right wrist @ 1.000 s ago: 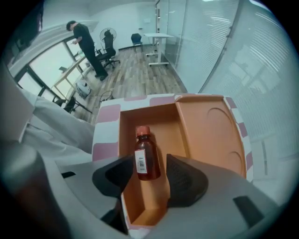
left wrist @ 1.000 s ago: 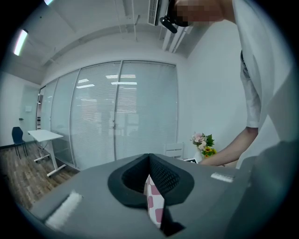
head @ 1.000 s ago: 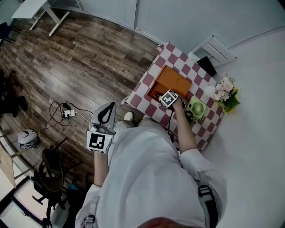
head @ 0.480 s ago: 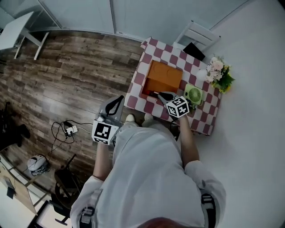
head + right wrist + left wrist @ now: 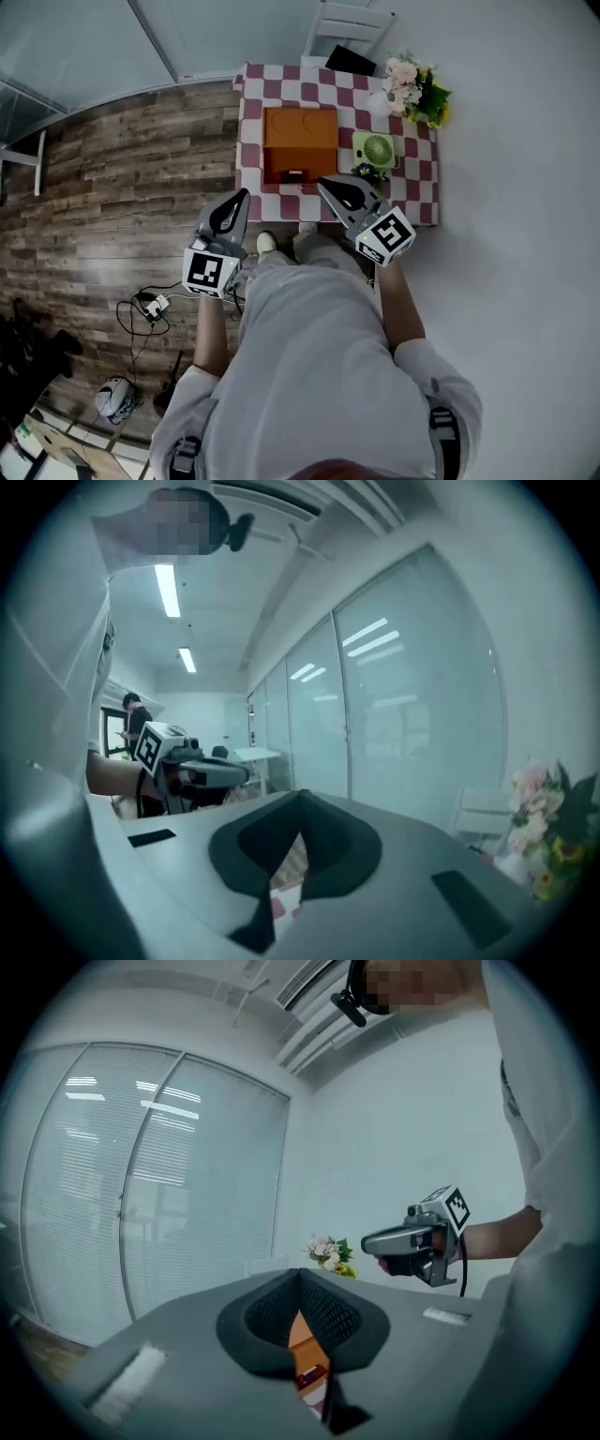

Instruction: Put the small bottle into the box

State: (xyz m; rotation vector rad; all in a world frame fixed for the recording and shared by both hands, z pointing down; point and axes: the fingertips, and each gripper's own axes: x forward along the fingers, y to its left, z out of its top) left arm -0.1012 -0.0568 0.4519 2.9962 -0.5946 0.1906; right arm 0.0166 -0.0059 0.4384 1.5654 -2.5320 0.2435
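Both grippers are clenched and empty: left gripper (image 5: 241,197) and right gripper (image 5: 326,186) hang short of the desk (image 5: 413,190). A small dark thing, likely the bottle (image 5: 293,175), lies inside the box (image 5: 300,141) at its near wall. I judge the placing done. Best now: I keep the jaws clear and don't nudge the box.
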